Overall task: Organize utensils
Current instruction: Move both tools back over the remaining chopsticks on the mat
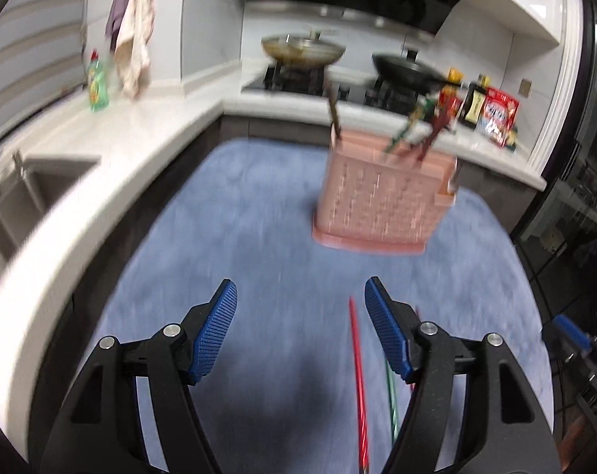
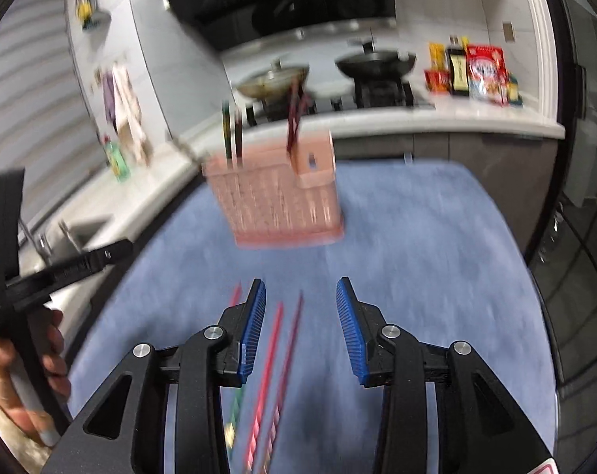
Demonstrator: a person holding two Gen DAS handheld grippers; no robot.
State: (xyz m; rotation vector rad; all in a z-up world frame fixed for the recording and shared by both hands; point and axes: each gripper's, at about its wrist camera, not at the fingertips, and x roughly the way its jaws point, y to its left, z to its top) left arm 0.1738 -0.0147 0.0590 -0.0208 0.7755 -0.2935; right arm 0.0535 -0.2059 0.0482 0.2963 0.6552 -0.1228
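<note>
A pink lattice utensil holder (image 1: 381, 201) (image 2: 276, 201) stands on a blue cloth (image 1: 259, 237) (image 2: 417, 245), with dark, green and red chopsticks (image 1: 417, 134) (image 2: 294, 118) sticking up out of it. My left gripper (image 1: 300, 296) is open above the cloth; a red chopstick (image 1: 357, 379) lies between its blue pads, and a green one (image 1: 391, 403) runs by the right pad. My right gripper (image 2: 300, 296) is open too, with two red chopsticks (image 2: 276, 355) flat on the cloth between its fingers. Another red one (image 2: 235, 294) and a green one (image 2: 237, 407) lie left of them.
A white L-shaped counter (image 1: 152, 126) has a sink (image 1: 34, 193) at left, a green bottle (image 1: 98, 83), and a stove with a wok (image 1: 302, 49) and black pan (image 1: 409, 67). Sauce bottles and packets (image 1: 492, 110) stand at the right. A hand (image 2: 26, 387) holds the other gripper's frame at left.
</note>
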